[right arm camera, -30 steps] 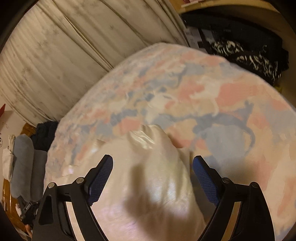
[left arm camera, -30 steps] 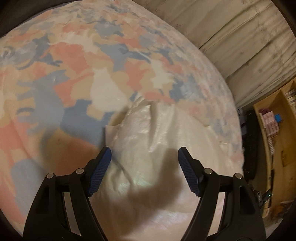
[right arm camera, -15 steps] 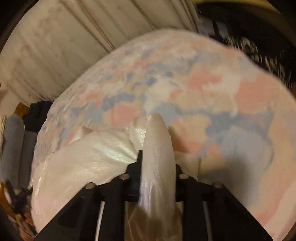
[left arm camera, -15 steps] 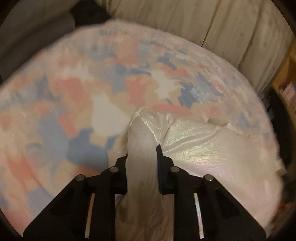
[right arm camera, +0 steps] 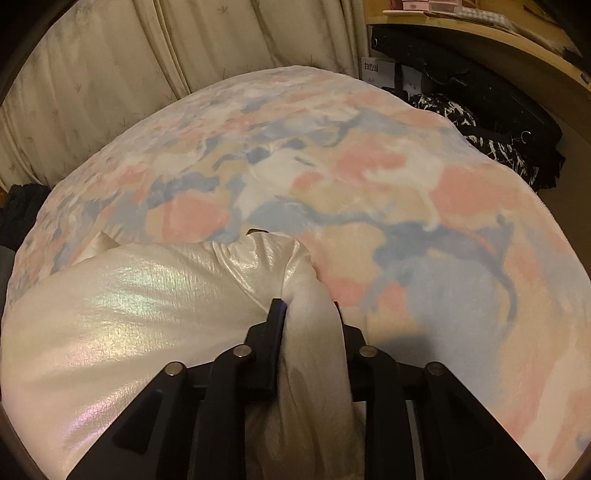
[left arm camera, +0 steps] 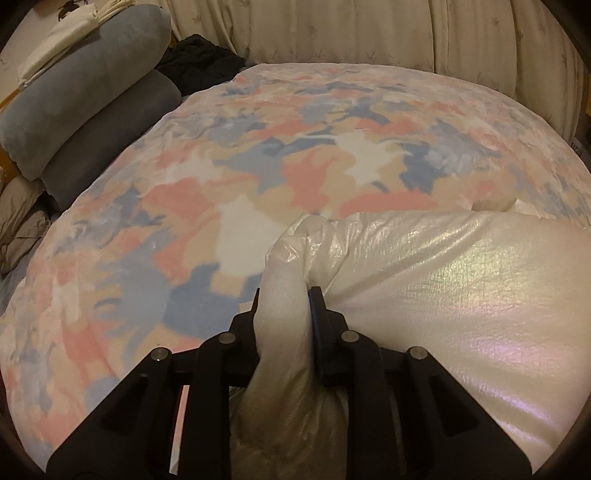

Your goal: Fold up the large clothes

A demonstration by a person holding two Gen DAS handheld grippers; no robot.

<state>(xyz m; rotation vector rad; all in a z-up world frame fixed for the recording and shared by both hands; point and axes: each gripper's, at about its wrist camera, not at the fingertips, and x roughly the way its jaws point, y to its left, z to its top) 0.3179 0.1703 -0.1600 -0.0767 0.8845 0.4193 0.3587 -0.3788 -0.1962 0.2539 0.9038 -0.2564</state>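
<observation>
On the patterned bedspread [left arm camera: 280,173], the pearly padded garment [left arm camera: 461,280] stretches sideways between the left gripper [left arm camera: 283,295] and right gripper [right arm camera: 308,308], each clamped on its own end.

The garment [left arm camera: 461,295] lies on the bed [left arm camera: 258,166] at its near edge, stretched between the left gripper [left arm camera: 282,306] and the right gripper [right arm camera: 308,317] — each has a bunched corner between its fingers [left arm camera: 316,299]. Curtains [left arm camera: 369,33] hang behind the bed; rolled bolsters [left arm camera: 81,103] lie stacked to its left — a shelf [right arm camera: 480,33] with dark clothes [right arm camera: 480,125] beneath stands to its right.
</observation>
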